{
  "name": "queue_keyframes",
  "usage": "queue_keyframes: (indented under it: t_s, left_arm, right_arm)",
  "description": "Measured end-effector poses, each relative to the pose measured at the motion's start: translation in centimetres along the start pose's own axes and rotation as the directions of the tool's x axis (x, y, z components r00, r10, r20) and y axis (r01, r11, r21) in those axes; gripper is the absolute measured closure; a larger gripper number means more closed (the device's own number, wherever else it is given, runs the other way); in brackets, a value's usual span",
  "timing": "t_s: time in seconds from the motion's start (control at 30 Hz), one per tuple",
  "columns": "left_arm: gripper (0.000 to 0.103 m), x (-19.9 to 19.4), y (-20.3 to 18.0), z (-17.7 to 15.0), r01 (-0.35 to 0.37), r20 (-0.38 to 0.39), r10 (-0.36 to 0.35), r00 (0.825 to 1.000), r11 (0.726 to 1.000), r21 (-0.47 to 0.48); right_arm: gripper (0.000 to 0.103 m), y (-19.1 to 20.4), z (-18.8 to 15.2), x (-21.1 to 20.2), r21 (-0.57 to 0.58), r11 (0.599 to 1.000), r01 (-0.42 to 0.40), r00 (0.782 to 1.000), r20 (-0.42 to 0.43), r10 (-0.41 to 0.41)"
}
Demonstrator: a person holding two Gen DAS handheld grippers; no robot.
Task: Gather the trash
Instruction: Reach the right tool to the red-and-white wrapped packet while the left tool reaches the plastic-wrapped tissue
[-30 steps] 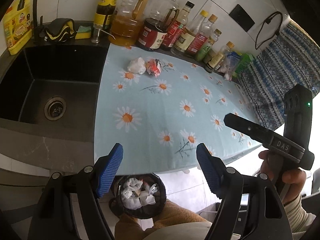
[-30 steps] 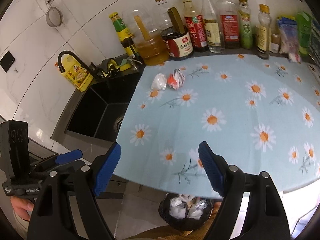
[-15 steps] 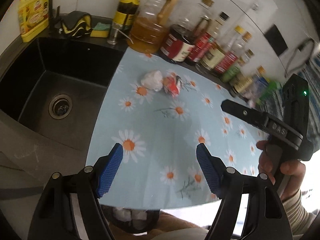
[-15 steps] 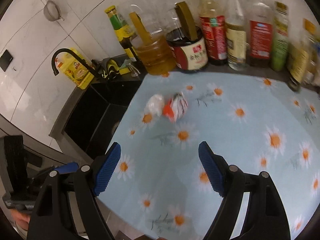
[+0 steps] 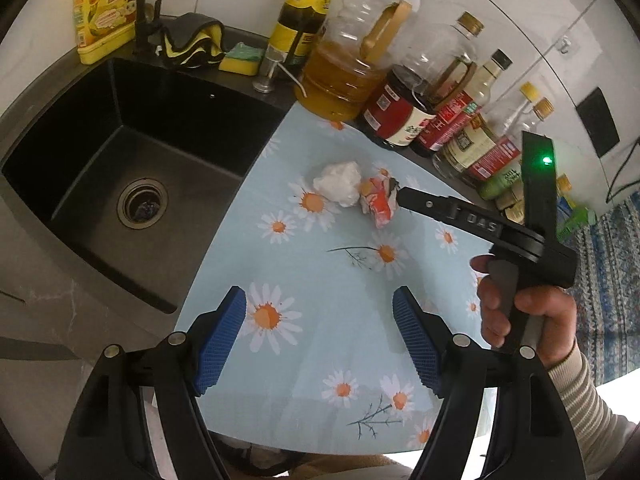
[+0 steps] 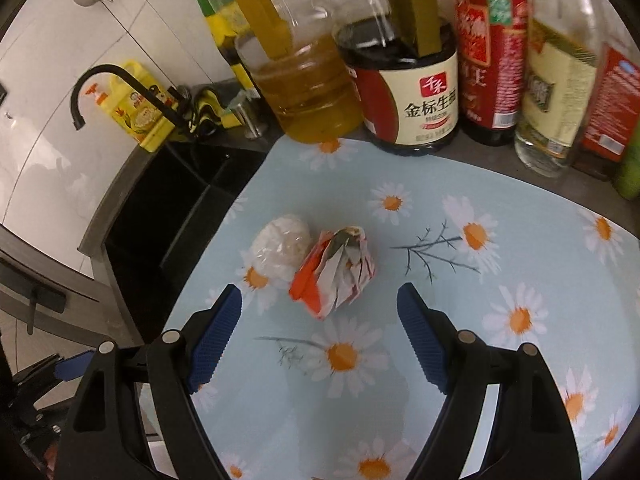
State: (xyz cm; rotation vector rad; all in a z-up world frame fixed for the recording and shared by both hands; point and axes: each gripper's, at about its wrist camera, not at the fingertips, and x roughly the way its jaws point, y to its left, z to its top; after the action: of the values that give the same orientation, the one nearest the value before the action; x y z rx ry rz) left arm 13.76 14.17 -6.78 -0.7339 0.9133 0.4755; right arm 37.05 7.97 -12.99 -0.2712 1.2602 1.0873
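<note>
Crumpled red-and-white wrapper (image 6: 334, 270) beside a white wad (image 6: 280, 246) on the desk (image 6: 500, 240), just beyond the right gripper (image 6: 320, 334), jaws wide and empty: probably light and crushable, best pinched across its middle.

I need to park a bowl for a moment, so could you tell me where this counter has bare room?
The daisy cloth is bare right of the red-and-white wrapper, up to the row of bottles, and also nearer, under both open grippers. It is crowded along that row, and where the white wad and wrapper sit beside the sink.
</note>
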Motion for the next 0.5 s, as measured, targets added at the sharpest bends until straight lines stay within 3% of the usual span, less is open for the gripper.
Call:
queue_keyframes:
  t_s: [0.17,0.37,0.43,0.5]
  left_arm:
    - [0.03,0.7,0.0,0.6,-0.013,-0.006,0.013,1.0,1.0,-0.008]
    - [0.03,1.5,-0.3,1.2,-0.019,-0.017,0.019,1.0,1.0,0.002]
    - [0.03,1.7,-0.6,1.3,-0.014,-0.018,0.014,1.0,1.0,0.008]
    - [0.03,1.7,-0.9,1.4,-0.009,-0.017,0.009,1.0,1.0,0.014]
  right_arm:
    - [0.024,-0.8,1.3,2.2,0.005,1.0,0.002,1.0,-0.019,-0.002]
    - [0.038,-1.3,1.7,3.4,0.009,1.0,-0.001,0.999,-0.039,0.001]
    - [0.051,-1.3,1.6,3.8,0.002,1.0,0.0,0.999,-0.053,0.0]
    - [0.056,-1.2,1.5,4.1,-0.01,1.0,-0.005,0.998,-0.067,0.005]
